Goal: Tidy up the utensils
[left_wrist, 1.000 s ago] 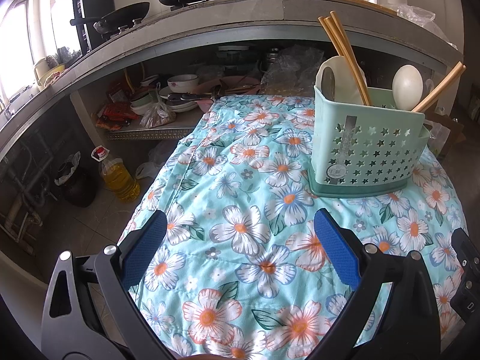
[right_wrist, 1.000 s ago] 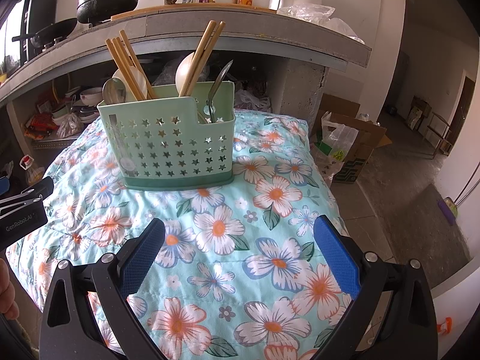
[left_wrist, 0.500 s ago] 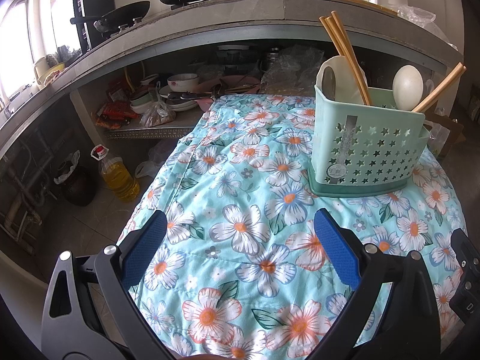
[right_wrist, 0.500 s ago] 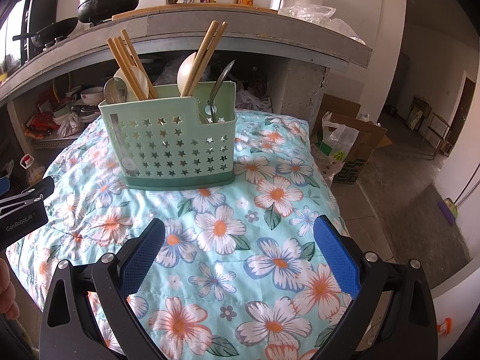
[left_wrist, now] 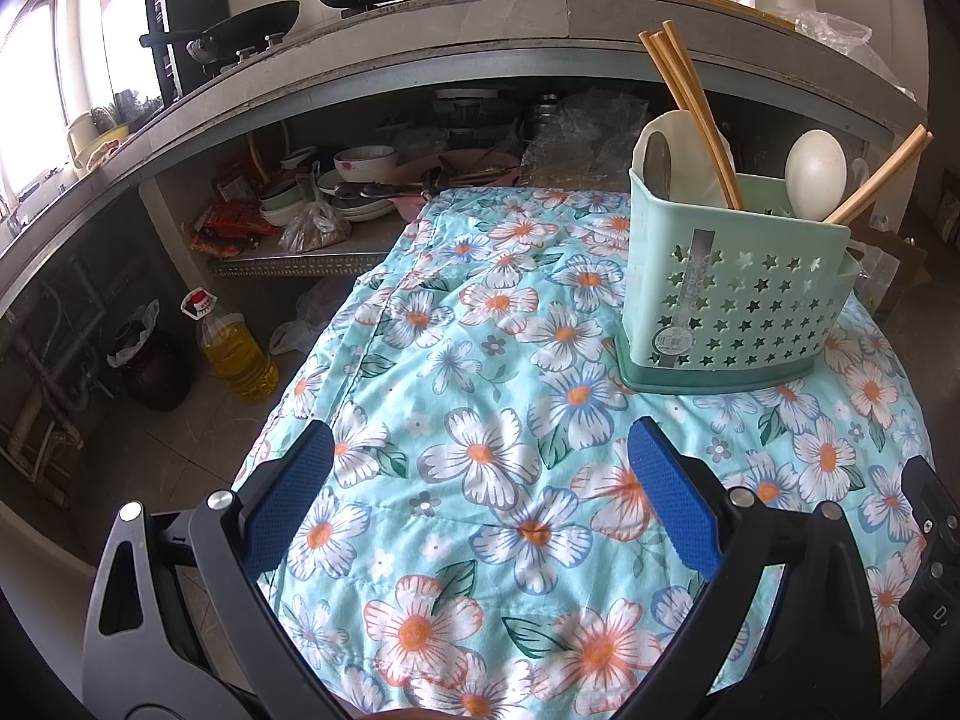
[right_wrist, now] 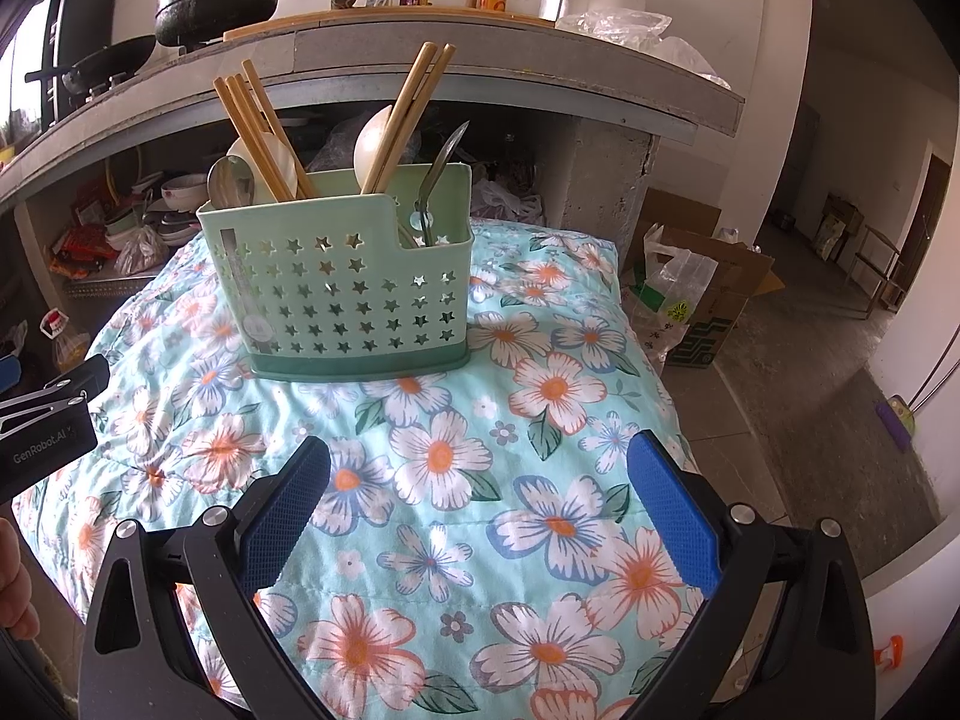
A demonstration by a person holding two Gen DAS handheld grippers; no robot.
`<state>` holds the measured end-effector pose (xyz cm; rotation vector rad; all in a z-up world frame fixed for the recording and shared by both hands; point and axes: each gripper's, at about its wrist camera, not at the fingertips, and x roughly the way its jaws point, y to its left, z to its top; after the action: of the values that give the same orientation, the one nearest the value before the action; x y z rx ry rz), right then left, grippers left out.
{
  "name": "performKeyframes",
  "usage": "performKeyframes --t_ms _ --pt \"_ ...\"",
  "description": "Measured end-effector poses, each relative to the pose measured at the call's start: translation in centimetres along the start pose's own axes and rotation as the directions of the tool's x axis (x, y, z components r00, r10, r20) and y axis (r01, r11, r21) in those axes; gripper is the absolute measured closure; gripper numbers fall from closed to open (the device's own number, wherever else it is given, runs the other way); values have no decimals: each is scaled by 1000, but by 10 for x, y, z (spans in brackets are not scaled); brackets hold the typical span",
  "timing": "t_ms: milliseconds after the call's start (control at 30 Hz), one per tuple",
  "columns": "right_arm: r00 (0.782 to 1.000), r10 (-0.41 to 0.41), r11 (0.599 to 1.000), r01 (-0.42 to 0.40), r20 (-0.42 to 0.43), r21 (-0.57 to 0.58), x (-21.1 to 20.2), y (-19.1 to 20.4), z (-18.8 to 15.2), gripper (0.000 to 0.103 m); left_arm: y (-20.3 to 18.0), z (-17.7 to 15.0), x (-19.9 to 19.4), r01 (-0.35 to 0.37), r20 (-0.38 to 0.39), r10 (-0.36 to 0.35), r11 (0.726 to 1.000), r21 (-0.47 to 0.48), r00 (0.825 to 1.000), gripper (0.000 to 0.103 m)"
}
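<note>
Your mint-green utensil caddy [right_wrist: 339,282] stands upright on the floral cloth [right_wrist: 480,480], toward the far end of the covered table, just under the edge of the concrete counter [right_wrist: 480,54]. It already holds everything you can see of the utensils: a bundle of wooden chopsticks [right_wrist: 258,126] leaning left with a metal spoon [right_wrist: 228,180] and a pale ladle behind them, a second pair of chopsticks [right_wrist: 408,114] crossing a white spoon [right_wrist: 372,141], and a metal utensil [right_wrist: 441,162] in the lower right-hand compartment. No loose utensil lies on the cloth in either view.

Over the last second almost nothing has changed. The caddy sits a touch nearer the middle of the right wrist view than it did, which reads as a small drift of your hand, not a move of the caddy. In the left wrist view the scene is as it was.

Your right gripper [right_wrist: 480,504] hovers low over the cloth, well short of the caddy, its blue pads [right_wrist: 672,510] spread wide with nothing between them. Your left gripper [left_wrist: 477,498] is the same: spread, empty, with the caddy [left_wrist: 732,288] off to its right.

With both grippers empty and idle and the cloth bare of utensils, the sorting looks finished, or you are paused before regrouping what stands in the caddy.
</note>
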<state>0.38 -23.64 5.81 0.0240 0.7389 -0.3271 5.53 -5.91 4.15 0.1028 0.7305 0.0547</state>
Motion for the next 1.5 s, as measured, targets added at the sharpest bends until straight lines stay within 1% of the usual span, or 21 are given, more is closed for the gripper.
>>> performKeyframes --t_ms 1500 --pt "1000 0 1000 0 5 -3 -2 1 3 7 1 1 -2 3 1 -3 1000 -1 1000 9"
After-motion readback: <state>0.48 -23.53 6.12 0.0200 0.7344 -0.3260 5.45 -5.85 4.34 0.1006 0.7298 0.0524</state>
